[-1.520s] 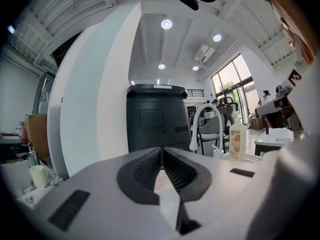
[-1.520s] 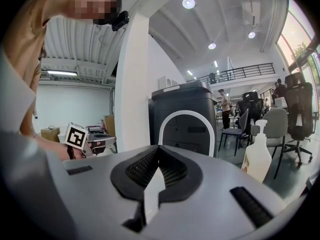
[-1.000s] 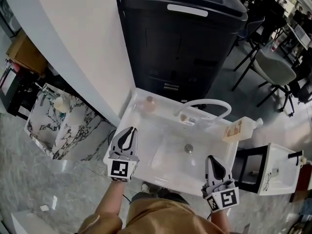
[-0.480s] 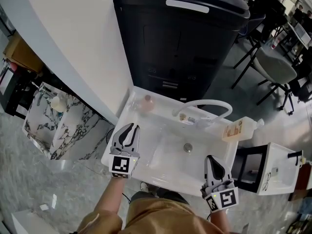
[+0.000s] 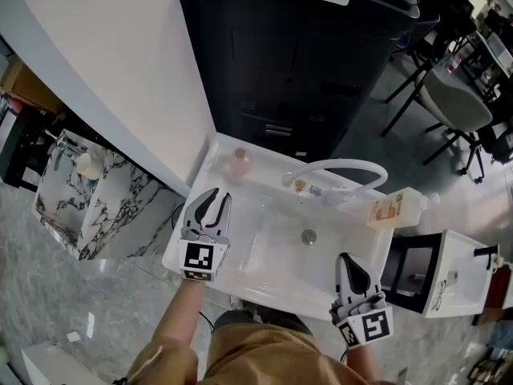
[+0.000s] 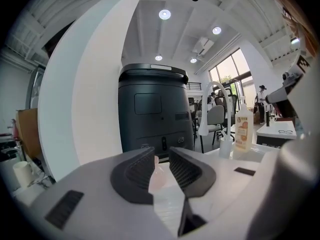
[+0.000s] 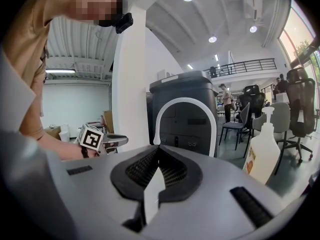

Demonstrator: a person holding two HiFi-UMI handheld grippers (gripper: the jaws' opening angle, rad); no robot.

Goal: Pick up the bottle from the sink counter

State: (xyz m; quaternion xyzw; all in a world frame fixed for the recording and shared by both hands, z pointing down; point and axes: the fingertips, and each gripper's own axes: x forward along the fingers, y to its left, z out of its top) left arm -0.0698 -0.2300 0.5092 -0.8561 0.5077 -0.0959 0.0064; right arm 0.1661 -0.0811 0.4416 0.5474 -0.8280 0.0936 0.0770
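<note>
White sink counter [image 5: 272, 289] keeps the small pink bottle [image 5: 238, 160] in its back left corner, and the left gripper [image 5: 218, 196], now nearer, has just been opening its empty jaws toward it, likely to grab it, while the right gripper [image 5: 350, 263] waits closed.

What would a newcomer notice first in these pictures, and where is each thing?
A white sink with an arched tap fills the middle, backed by a big black bin. A small pink bottle stands in its far left corner, just ahead of the left tool, whose jaws have just been opening with nothing between them. A pump bottle sits on the right rim.
</note>
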